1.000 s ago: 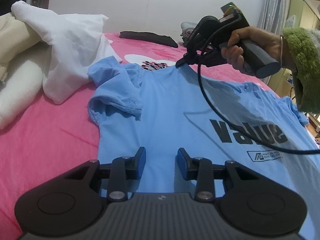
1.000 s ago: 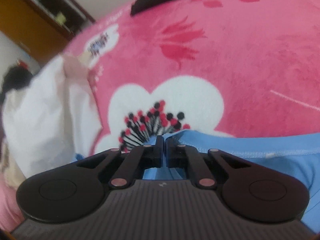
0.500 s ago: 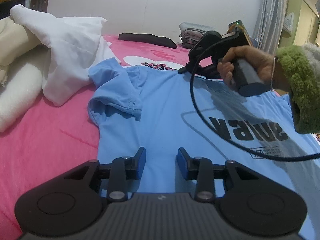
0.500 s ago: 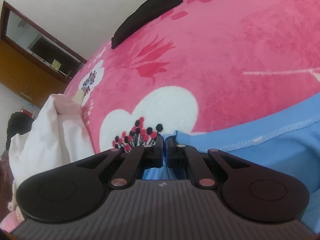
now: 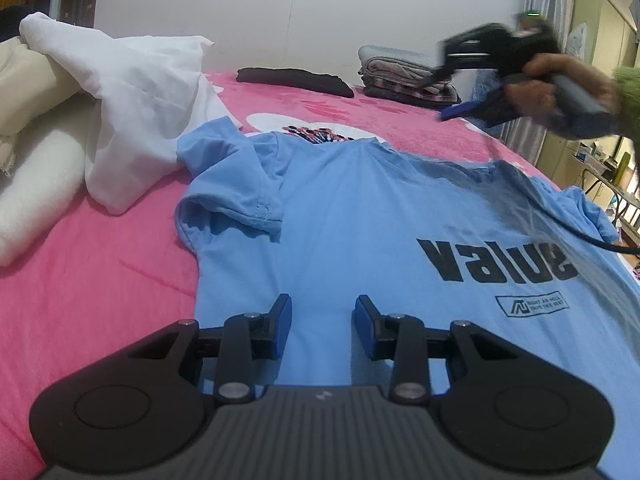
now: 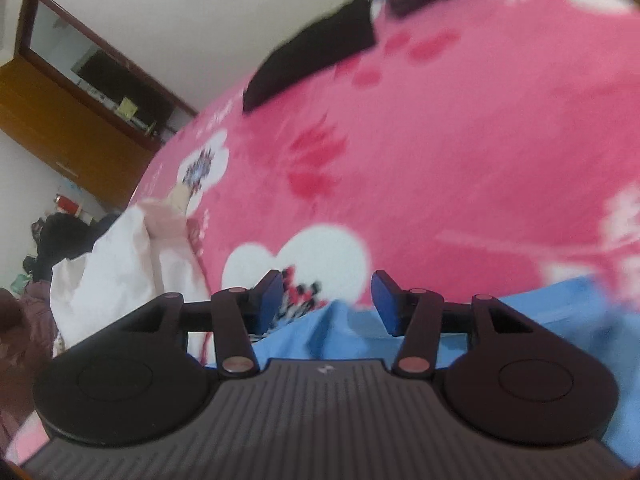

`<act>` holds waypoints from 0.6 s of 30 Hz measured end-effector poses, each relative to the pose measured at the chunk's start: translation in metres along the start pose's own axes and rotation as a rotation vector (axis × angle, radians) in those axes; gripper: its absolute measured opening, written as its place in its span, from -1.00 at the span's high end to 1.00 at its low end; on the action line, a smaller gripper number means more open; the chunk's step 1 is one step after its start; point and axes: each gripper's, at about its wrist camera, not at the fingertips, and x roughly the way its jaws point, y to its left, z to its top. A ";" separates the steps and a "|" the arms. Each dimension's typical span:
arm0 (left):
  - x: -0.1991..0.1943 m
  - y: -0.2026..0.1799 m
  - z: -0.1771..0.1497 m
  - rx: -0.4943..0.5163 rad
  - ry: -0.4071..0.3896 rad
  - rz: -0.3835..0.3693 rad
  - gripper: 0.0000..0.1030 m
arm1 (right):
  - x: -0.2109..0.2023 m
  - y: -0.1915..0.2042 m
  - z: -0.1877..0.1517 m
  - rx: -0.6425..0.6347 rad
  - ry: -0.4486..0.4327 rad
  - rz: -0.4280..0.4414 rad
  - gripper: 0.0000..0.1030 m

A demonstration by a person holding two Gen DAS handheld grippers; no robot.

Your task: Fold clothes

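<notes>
**Blue cotton tee spread flat, both claws free of it**

Light-blue, thin knit T-shirt (image 5: pixel 360 216) with the black word "value" printed across it lies spread on the pink floral fleece bed cover (image 5: pixel 92 280), neckline toward the far wall. One sleeve near the rumpled white garment (image 5: pixel 132 112) is doubled back over the body, so that side is not yet flat.

The left claw (image 5: pixel 322 326) hovers low over the shirt's near part, its blue pads apart with nothing between them. The right claw (image 6: pixel 328 300) has just been opening; its pads now stand apart with the collar ridge rising toward the gap but not pressed by either pad, and in the left wrist view it sits blurred, clear above the shirt's far edge in the person's hand (image 5: pixel 552 92).

As a judgement, the fabric will handle as light, limp and non-slippery: it will sag and drag on the fleece rather than hold a shape, and a pinch in the middle would only bunch it. Better holds are the stitched edges, namely the shoulder seam, the sleeve hem or the bottom hem, where doubled cloth gives the pads something firm. The turned-back sleeve looks like the sensible first thing to straighten. A folded black garment (image 5: pixel 292 80) and a stack of folded clothes (image 5: pixel 404 76) lie well apart at the bed's far side.
</notes>
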 end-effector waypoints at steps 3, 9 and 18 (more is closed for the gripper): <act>0.000 0.000 0.000 0.009 0.002 0.002 0.29 | -0.040 -0.016 0.001 -0.073 -0.074 -0.102 0.06; 0.000 -0.004 0.000 0.038 0.006 0.016 0.29 | -0.064 -0.070 -0.011 -0.100 -0.043 -0.290 0.14; 0.002 -0.012 0.000 0.068 0.008 0.049 0.28 | -0.042 -0.083 -0.010 -0.185 0.009 -0.257 0.30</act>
